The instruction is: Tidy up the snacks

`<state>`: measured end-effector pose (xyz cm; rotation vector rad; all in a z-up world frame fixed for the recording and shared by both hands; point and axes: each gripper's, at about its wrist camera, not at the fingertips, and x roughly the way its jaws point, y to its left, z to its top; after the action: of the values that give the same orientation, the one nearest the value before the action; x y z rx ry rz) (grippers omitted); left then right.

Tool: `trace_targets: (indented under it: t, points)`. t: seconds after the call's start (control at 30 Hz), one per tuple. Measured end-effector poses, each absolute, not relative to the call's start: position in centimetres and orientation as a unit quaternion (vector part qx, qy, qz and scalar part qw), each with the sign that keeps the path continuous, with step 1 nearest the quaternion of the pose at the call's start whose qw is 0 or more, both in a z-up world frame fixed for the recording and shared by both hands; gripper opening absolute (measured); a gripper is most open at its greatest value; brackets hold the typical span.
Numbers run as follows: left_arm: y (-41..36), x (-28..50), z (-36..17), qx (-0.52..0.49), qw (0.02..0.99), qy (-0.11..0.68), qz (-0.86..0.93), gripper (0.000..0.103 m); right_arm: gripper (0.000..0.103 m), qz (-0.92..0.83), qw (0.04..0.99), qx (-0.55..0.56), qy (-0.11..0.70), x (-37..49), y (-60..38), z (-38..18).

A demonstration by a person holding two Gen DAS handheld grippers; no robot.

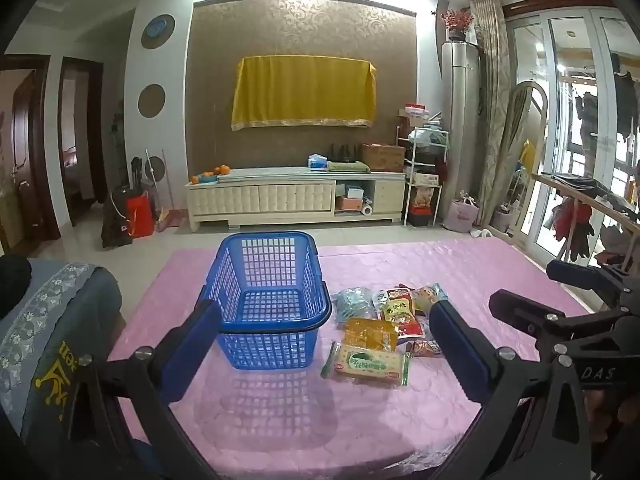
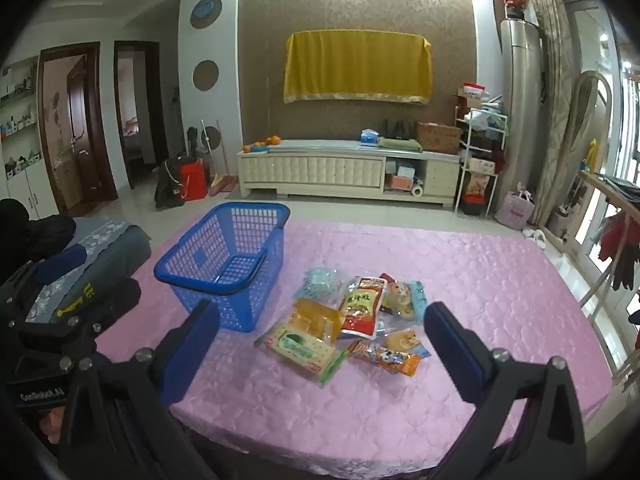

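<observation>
An empty blue plastic basket stands on the pink tablecloth; in the right wrist view the basket is at left. A pile of snack packets lies right of it: a green-white cracker pack, a yellow pack, a red pack, a pale blue pack and an orange wrapped snack. My left gripper is open, above the table in front of the basket. My right gripper is open over the snacks, touching nothing.
A grey-blue cushion with a floral band lies at the table's left. A TV cabinet stands by the far wall. A drying rack with clothes stands at right. My right gripper's body shows in the left wrist view.
</observation>
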<state>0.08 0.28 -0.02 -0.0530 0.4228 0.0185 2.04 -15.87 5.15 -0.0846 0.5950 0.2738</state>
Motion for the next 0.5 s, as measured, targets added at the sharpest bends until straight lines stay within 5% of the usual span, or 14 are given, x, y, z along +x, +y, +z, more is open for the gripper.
trace_targets:
  t: [0.5]
  points:
    - [0.23, -0.14, 0.16, -0.025, 0.974, 0.223, 0.002, 0.103, 0.103, 0.151, 0.939, -0.029, 0.309, 1.74, -15.85, 5.11]
